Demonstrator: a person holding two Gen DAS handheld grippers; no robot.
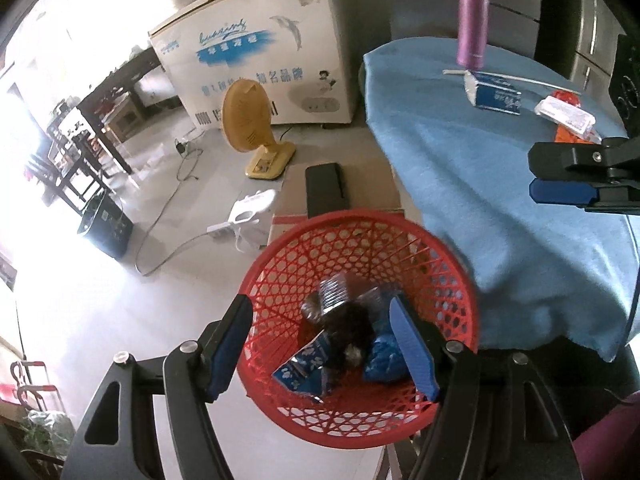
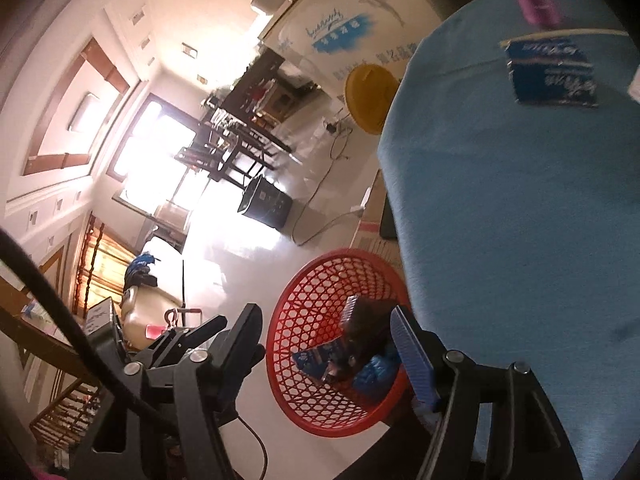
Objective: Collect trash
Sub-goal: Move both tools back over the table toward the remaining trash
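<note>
The left claw (image 1: 320, 354) stands about half open over the red basket (image 1: 452, 268), its blue-padded fingers (image 1: 412, 350) spread to either side of the basket's mouth with nothing gripped between them. The right claw (image 2: 326, 350) is likewise parted to a middling width and empty; seen from the left wrist it shows as a pair of fingers entering from the right, above the blue cloth (image 1: 480, 184).

The basket sits on the floor, just beside the hanging edge of the cloth. Inside it lie a blue printed carton (image 1: 300, 368), a crumpled blue wrapper (image 1: 382, 360) and a dark bottle with a ribbed silvery end (image 1: 340, 300), all touching one another at the bottom. The bottle is blurred and its label cannot be read.

Above and beyond the basket, on the cloth-covered table, remain a second blue carton (image 1: 494, 94), a clear plastic packet (image 1: 566, 114) lying over something orange, a thin white straw (image 1: 520, 80) and an upright purple flask (image 1: 473, 20). All are well apart from the basket.

Behind the basket on the floor stand a yellow fan (image 1: 250, 128) and a white chest freezer (image 1: 256, 52).
</note>
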